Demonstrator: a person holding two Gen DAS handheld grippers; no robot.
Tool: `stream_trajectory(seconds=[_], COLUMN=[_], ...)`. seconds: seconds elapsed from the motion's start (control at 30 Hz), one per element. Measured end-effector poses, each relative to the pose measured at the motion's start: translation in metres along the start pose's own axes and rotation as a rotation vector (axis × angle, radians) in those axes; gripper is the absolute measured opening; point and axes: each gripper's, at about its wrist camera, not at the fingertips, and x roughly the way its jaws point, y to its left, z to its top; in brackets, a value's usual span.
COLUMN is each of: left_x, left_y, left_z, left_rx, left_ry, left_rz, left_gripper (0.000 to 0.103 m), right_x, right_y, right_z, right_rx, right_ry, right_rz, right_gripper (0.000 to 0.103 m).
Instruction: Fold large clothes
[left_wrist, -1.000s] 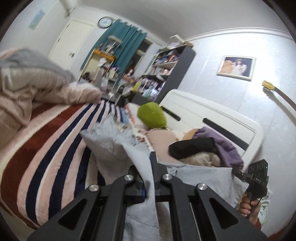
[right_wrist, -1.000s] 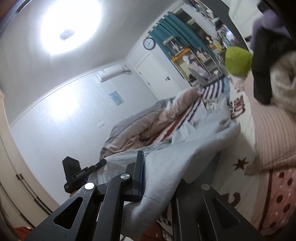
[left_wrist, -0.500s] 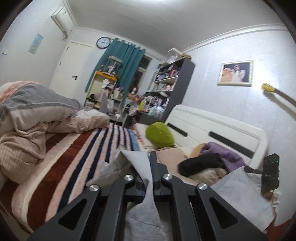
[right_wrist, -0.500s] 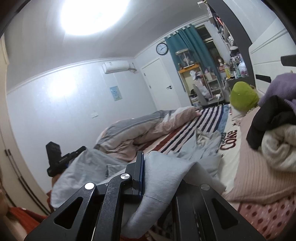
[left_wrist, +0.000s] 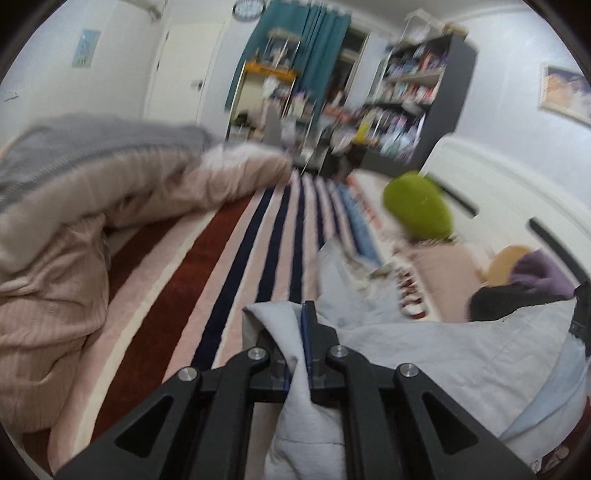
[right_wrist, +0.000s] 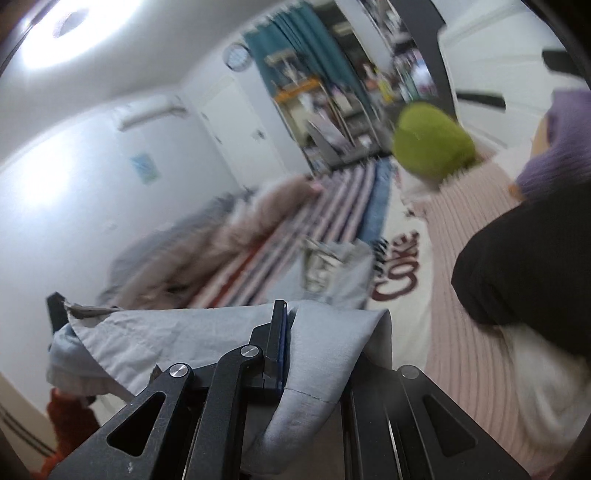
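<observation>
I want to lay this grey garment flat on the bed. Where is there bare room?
The striped blanket lies bare between the bunched pink duvet and the grey garment that both grippers hold. Toward the headboard it is crowded: green cushion, pink pillow, black clothing and purple clothing.

Matt black plastic left tongs (left_wrist: 295, 354) pinch soft, creased grey cloth garment (left_wrist: 424, 354) over fuzzy striped blanket (left_wrist: 221, 266)

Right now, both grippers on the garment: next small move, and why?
Probably lower both together toward the bed. Left gripper and right gripper each pinch the grey garment, which hangs between them while its far end already lies on the bed.
</observation>
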Motion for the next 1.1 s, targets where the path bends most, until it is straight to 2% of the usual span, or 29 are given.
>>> stream_trajectory(seconds=[0.07,0.13,0.3,0.37,0.4,0.47,0.5,0.53,0.57,0.63,0.7,0.8,0.9,0.97,1.03,1.1], left_x=[0.045,0.074,0.145,0.169,0.175,0.177,0.172,0.164,0.154,0.129,0.099,0.055,0.019,0.005,-0.001,0.007], left_y=[0.004,0.005,0.013,0.017,0.018,0.025,0.028,0.031,0.036,0.039,0.040,0.043,0.047,0.049,0.052,0.057], left_z=[0.003,0.003,-0.005,-0.012,-0.017,-0.022,-0.024,-0.024,-0.024,-0.023,-0.023,-0.037,-0.069,-0.095,-0.123,-0.154], left_rx=[-0.015,-0.031,-0.063,-0.058,-0.058,-0.072,-0.082,-0.101,-0.129,-0.127,-0.097,-0.070,-0.068,-0.079,-0.116,-0.201], left_ry=[0.075,0.111,0.220,0.285,0.317,0.340,0.332,0.334,0.344,0.319,0.267,0.229,0.196,0.180,0.192,0.227], left_rz=[0.039,0.051,0.108,0.117,0.103,0.043,0.005,-0.056,-0.161,-0.240,-0.213,-0.191,-0.166,-0.156,-0.163,-0.162], left_gripper=[0.005,0.005,0.007,0.014,0.016,0.032,0.037,0.063,0.086,0.087,0.087,0.088,0.094,0.097,0.097,0.097], right_x=[0.044,0.085,0.152,0.173,0.179,0.187,0.185,0.179,0.170,0.147,0.121,0.074,0.030,0.003,-0.017,-0.027], right_y=[-0.015,-0.031,-0.061,-0.074,-0.077,-0.084,-0.083,-0.083,-0.082,-0.079,-0.073,-0.063,-0.052,-0.048,-0.049,-0.053], right_z=[0.010,0.012,0.001,-0.008,-0.013,-0.020,-0.020,-0.020,-0.019,-0.016,-0.016,-0.032,-0.064,-0.095,-0.129,-0.155], right_rx=[0.004,0.026,0.058,0.091,0.103,0.114,0.108,0.099,0.094,0.085,0.068,0.062,0.065,0.080,0.122,0.168], right_ry=[0.059,0.117,0.219,0.271,0.294,0.341,0.335,0.323,0.313,0.280,0.247,0.203,0.171,0.145,0.123,0.118], right_rz=[-0.077,-0.142,-0.221,-0.221,-0.216,-0.184,-0.167,-0.148,-0.136,-0.121,-0.096,-0.055,0.010,0.031,0.024,0.000], right_gripper=[0.003,0.003,0.003,0.008,0.013,0.067,0.074,0.076,0.076,0.077,0.079,0.085,0.086,0.091,0.094,0.094])
